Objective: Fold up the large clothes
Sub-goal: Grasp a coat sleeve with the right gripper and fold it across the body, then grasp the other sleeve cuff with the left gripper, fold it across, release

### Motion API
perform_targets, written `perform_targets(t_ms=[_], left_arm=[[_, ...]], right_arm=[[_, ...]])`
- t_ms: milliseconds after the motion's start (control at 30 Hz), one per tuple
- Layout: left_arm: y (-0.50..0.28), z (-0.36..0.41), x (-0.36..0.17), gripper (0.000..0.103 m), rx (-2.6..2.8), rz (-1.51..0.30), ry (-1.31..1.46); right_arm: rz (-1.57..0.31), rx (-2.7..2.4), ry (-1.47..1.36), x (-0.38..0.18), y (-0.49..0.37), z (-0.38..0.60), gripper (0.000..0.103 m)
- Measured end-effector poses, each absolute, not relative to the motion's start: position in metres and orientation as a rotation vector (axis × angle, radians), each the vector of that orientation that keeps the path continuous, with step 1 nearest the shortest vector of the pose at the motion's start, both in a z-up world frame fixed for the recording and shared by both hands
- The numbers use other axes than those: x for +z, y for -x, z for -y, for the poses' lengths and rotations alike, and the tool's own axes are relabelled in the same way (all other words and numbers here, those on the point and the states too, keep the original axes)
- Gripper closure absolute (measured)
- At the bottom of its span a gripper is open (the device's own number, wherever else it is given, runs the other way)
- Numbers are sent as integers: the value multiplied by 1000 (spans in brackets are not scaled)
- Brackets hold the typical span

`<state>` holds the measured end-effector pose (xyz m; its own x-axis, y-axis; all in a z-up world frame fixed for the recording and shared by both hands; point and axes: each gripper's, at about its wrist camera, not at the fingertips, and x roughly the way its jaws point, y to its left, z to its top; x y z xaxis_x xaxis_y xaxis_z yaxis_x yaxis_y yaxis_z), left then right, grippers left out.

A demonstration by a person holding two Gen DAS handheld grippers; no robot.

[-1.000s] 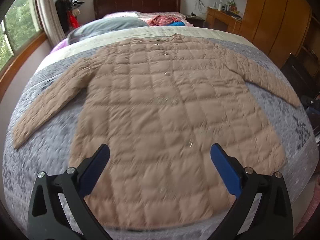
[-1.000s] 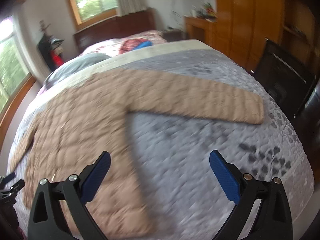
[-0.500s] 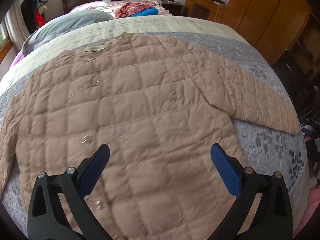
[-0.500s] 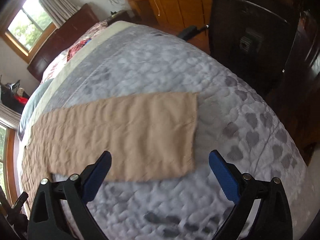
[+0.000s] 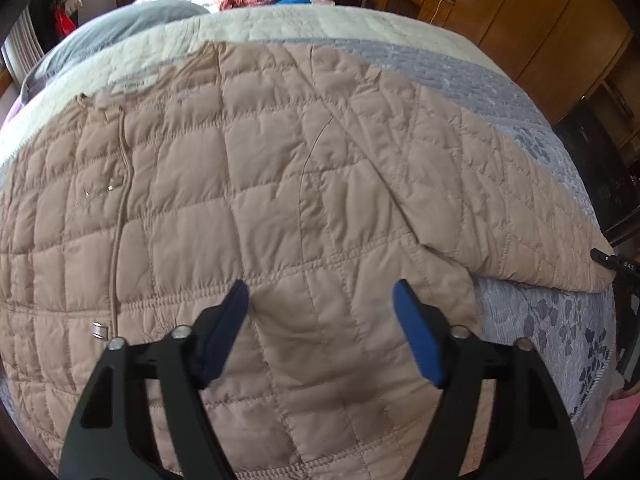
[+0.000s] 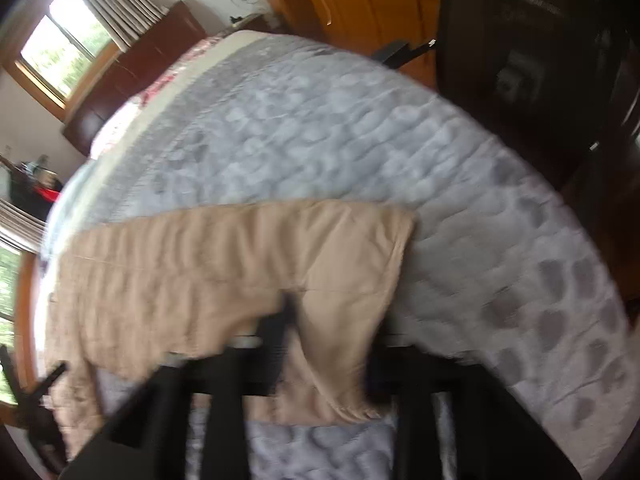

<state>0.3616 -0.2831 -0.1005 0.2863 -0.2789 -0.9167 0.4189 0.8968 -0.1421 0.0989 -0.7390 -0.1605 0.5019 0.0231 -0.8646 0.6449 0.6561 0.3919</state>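
On the bed (image 6: pixel 360 128) right gripper (image 6: pixel 332 332) looks clamped on the sleeve (image 6: pixel 240 256) end; left gripper (image 5: pixel 322 312) gapes wide over the coat (image 5: pixel 224 200); next, probably swing the sleeve across.

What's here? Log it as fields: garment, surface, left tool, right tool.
garment: tan quilted coat, spread flat, front up
surface: grey bedspread
left tool: open, just above the coat's waist
right tool: at the sleeve cuff end, fabric bunched between its fingers; picture blurred, looks shut
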Motion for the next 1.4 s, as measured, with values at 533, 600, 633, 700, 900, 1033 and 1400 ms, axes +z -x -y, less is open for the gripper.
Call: perform_targets(t_ms=[533,600,633,700,900,1033,1400], left_arm=[[-355,243,-92,55,-531,-1177,-46],[-355,236,-90,55,-533,-1170,-48],[-354,233,-89,55,-533,-1167,-49],[-355,232,-89,54,-534,-1165,-54],[-358,233,-89,52,-530,-1165,-54],[-358,243,-85,46,-566,-1174,-20],[-339,341,-80,26,-689,-1185,-32]], right_arm=[[-926,-131,-495,-79,-216,573,95],[-947,-108,-473,-84,-234,554,95],[-956,-95,-470,-88,-240,548,95],[-974,-68,-474,-96,-253,536,95],[-976,85,-551,-109,-265,519,77],[-866,105,-626,-92,-241,539,69],[-840,-386,-703,-113,-174,633,69]])
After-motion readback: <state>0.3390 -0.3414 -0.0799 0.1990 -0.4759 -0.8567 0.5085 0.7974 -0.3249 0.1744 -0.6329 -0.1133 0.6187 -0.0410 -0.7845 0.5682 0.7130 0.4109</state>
